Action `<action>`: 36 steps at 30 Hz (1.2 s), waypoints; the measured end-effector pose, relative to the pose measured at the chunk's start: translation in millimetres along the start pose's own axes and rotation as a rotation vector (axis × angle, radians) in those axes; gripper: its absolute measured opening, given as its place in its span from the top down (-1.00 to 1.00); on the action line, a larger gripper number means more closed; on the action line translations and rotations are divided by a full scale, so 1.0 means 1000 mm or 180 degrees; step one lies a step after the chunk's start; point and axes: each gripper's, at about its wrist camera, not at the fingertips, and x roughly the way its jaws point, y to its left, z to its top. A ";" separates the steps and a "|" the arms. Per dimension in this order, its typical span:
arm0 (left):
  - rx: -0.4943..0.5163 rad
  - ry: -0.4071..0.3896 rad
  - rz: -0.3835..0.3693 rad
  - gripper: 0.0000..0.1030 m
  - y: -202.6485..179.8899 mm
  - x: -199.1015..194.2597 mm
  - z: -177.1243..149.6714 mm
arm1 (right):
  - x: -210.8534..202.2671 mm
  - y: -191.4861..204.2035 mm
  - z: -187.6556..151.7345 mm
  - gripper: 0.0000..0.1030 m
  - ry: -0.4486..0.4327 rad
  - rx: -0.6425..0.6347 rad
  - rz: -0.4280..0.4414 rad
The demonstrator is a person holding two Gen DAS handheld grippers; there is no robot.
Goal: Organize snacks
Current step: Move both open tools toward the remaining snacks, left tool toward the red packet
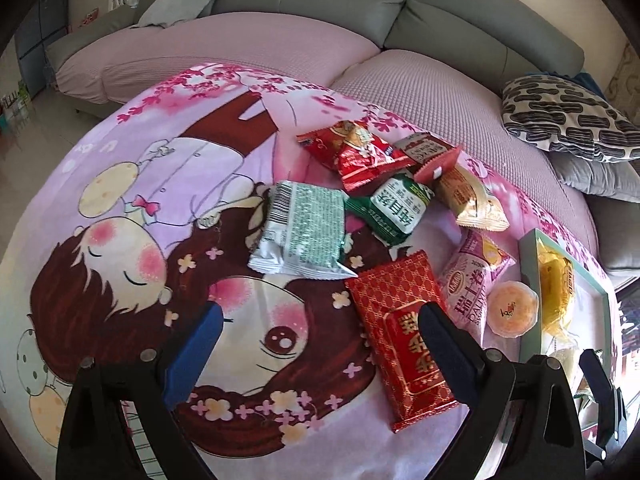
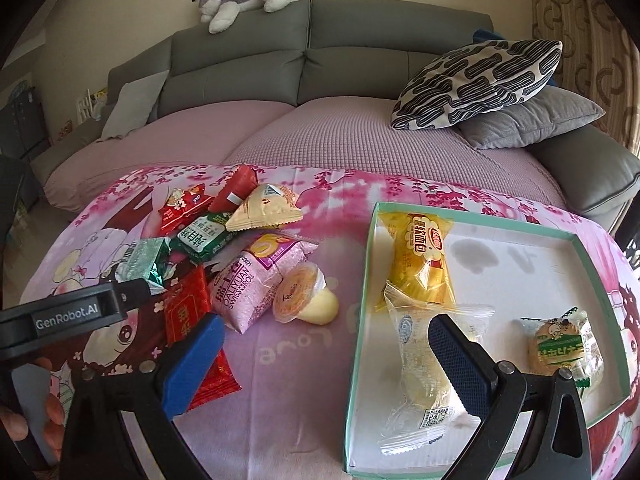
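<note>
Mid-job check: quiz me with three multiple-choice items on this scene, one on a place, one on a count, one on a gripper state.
1. Where is the yellow bread packet?
A. in the green-rimmed tray
B. on the sofa
C. under the patterned pillow

2. How many snacks lie in the tray?
A. one
B. three
C. six

3. How does the right gripper stand?
A. shut on the jelly cup
B. shut on nothing
C. open, holding nothing

Answers:
1. A, it lies inside the tray's far left corner.
2. B, the yellow packet, a clear-wrapped roll and a small green-labelled cake.
3. C, its blue pads are wide apart.
</note>
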 end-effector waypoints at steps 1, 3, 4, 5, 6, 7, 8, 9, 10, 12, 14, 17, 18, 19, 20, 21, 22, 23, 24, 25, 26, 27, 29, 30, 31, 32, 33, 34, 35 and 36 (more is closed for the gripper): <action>0.0012 0.0040 -0.0065 -0.90 -0.003 0.003 -0.001 | 0.001 -0.001 -0.001 -1.00 0.0019 0.0000 -0.0020; 0.0048 0.0132 -0.0174 -0.90 -0.011 0.010 -0.003 | 0.003 -0.003 -0.001 -1.00 0.0039 0.0010 -0.0043; 0.0069 0.0161 -0.0216 -0.91 -0.015 0.013 -0.005 | 0.003 -0.004 -0.002 -1.00 0.0042 0.0012 -0.0050; 0.0092 0.0190 -0.0248 -0.91 -0.018 0.015 -0.006 | 0.003 -0.005 -0.002 -1.00 0.0041 0.0005 -0.0055; 0.0114 0.0220 -0.0268 -0.91 -0.022 0.018 -0.007 | 0.003 -0.005 -0.002 -1.00 0.0037 -0.0012 -0.0062; 0.0131 0.0243 -0.0278 -0.91 -0.025 0.021 -0.007 | 0.003 -0.005 -0.002 -1.00 0.0034 -0.0032 -0.0075; 0.0145 0.0273 -0.0282 -0.91 -0.027 0.024 -0.008 | 0.003 -0.005 -0.002 -1.00 0.0037 -0.0055 -0.0095; 0.0157 0.0305 -0.0286 -0.91 -0.030 0.026 -0.009 | 0.003 -0.005 -0.003 -1.00 0.0043 -0.0076 -0.0123; 0.0164 0.0326 -0.0298 -0.91 -0.032 0.028 -0.011 | 0.004 -0.005 -0.003 -1.00 0.0048 -0.0099 -0.0147; 0.0164 0.0366 -0.0322 -0.91 -0.035 0.032 -0.013 | 0.004 -0.005 -0.004 -0.98 0.0059 -0.0137 -0.0193; 0.0160 0.0384 -0.0311 -0.91 -0.037 0.035 -0.012 | 0.005 -0.006 -0.004 -0.98 0.0069 -0.0162 -0.0228; 0.0205 0.0377 -0.0283 -0.91 -0.038 0.036 -0.012 | 0.006 -0.006 -0.005 -0.98 0.0083 -0.0186 -0.0246; 0.0216 0.0379 -0.0279 -0.91 -0.038 0.036 -0.012 | 0.006 -0.005 -0.005 -0.98 0.0087 -0.0200 -0.0254; 0.0226 0.0382 -0.0268 -0.91 -0.037 0.037 -0.012 | 0.006 -0.005 -0.005 -0.98 0.0087 -0.0215 -0.0268; 0.0235 0.0385 -0.0231 -0.91 -0.036 0.038 -0.012 | 0.006 -0.004 -0.005 -0.98 0.0085 -0.0227 -0.0281; 0.0251 0.0387 -0.0156 -0.91 -0.034 0.039 -0.012 | 0.006 -0.004 -0.005 -0.98 0.0080 -0.0225 -0.0278; 0.0257 0.0380 -0.0068 -0.90 -0.031 0.040 -0.012 | 0.006 -0.005 -0.005 -0.98 0.0078 -0.0214 -0.0262; 0.0254 0.0379 0.0008 -0.90 -0.028 0.041 -0.012 | 0.006 -0.005 -0.005 -0.98 0.0080 -0.0219 -0.0262; 0.0245 0.0373 0.0049 -0.91 -0.025 0.041 -0.011 | 0.006 -0.005 -0.005 -0.98 0.0072 -0.0215 -0.0260; 0.0223 0.0367 0.0042 -0.91 -0.022 0.041 -0.011 | 0.006 -0.005 -0.005 -0.98 0.0068 -0.0205 -0.0244; 0.0199 0.0368 0.0029 -0.91 -0.017 0.041 -0.011 | 0.005 -0.005 -0.005 -0.98 0.0061 -0.0193 -0.0216; 0.0184 0.0363 0.0044 -0.90 -0.015 0.040 -0.010 | 0.005 -0.004 -0.004 -0.95 0.0051 -0.0182 -0.0186; 0.0162 0.0350 0.0068 -0.91 -0.011 0.039 -0.010 | 0.005 -0.003 -0.004 -0.83 0.0028 -0.0175 -0.0137; 0.0148 0.0351 0.0066 -0.91 -0.009 0.039 -0.010 | 0.005 -0.001 -0.004 -0.74 0.0023 -0.0181 -0.0110; 0.0136 0.0351 0.0069 -0.90 -0.007 0.039 -0.010 | 0.005 0.000 -0.004 -0.70 0.0020 -0.0192 -0.0085; 0.0128 0.0352 0.0076 -0.90 -0.004 0.039 -0.009 | 0.006 0.002 -0.004 -0.64 0.0022 -0.0206 -0.0063; 0.0119 0.0354 0.0077 -0.90 -0.003 0.040 -0.009 | 0.007 0.004 -0.004 -0.57 0.0027 -0.0219 -0.0044; 0.0108 0.0355 0.0067 -0.90 -0.001 0.040 -0.010 | 0.008 0.006 -0.004 -0.53 0.0032 -0.0229 -0.0024; 0.0097 0.0358 0.0057 -0.90 -0.002 0.040 -0.009 | 0.008 0.007 -0.005 -0.44 0.0038 -0.0231 0.0001; 0.0089 0.0359 0.0048 -0.90 -0.004 0.040 -0.009 | 0.009 0.008 -0.005 -0.37 0.0043 -0.0228 0.0030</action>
